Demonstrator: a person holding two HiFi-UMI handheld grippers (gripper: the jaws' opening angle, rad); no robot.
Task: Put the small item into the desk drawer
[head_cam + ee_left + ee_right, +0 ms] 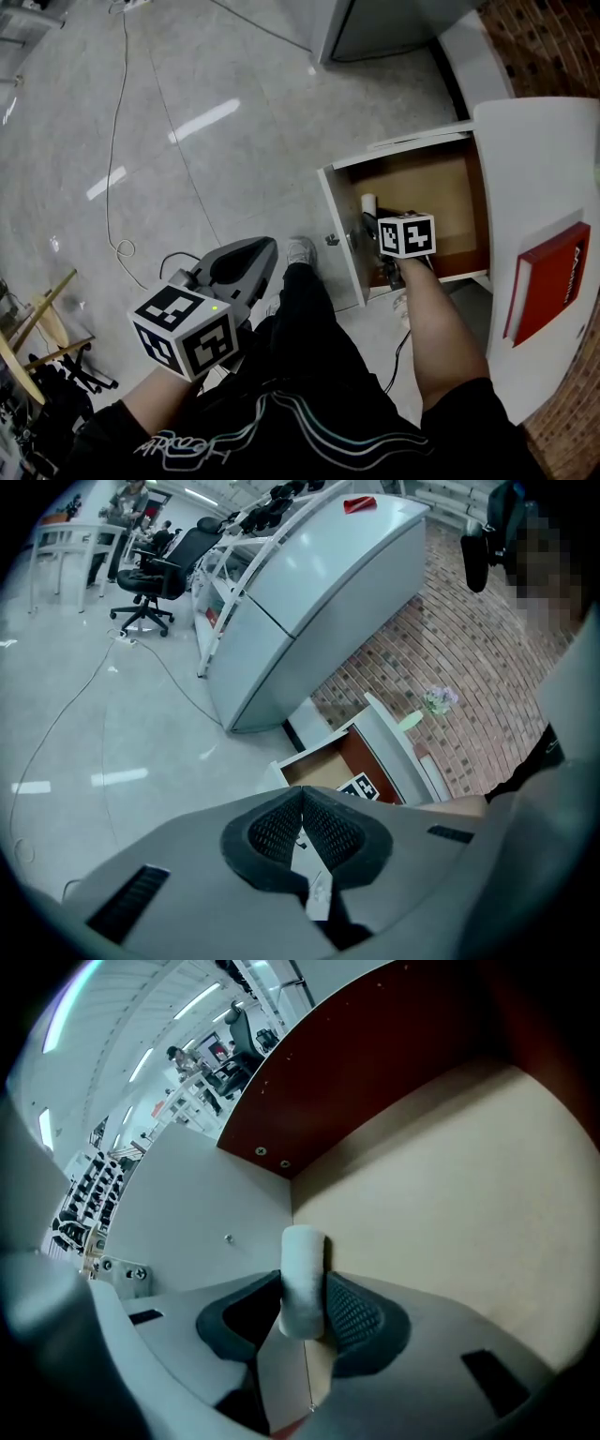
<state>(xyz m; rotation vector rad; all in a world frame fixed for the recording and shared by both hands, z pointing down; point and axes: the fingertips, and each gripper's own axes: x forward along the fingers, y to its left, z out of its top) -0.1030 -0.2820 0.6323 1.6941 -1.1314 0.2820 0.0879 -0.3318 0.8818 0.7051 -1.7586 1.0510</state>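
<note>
As drawer (450, 1194) stands open, white roll (303, 1279) between jaws

We see a red book (548, 281) at right, a cable (114, 159) looping over the floor (234, 84) far left, and a brick wall (544, 47) far right.

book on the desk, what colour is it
The book is red, clearest in the head view.

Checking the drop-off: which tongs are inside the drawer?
The right tongs, reaching into the open drawer with a white roll between their jaws. The left tongs are shut, empty and outside it.
</note>
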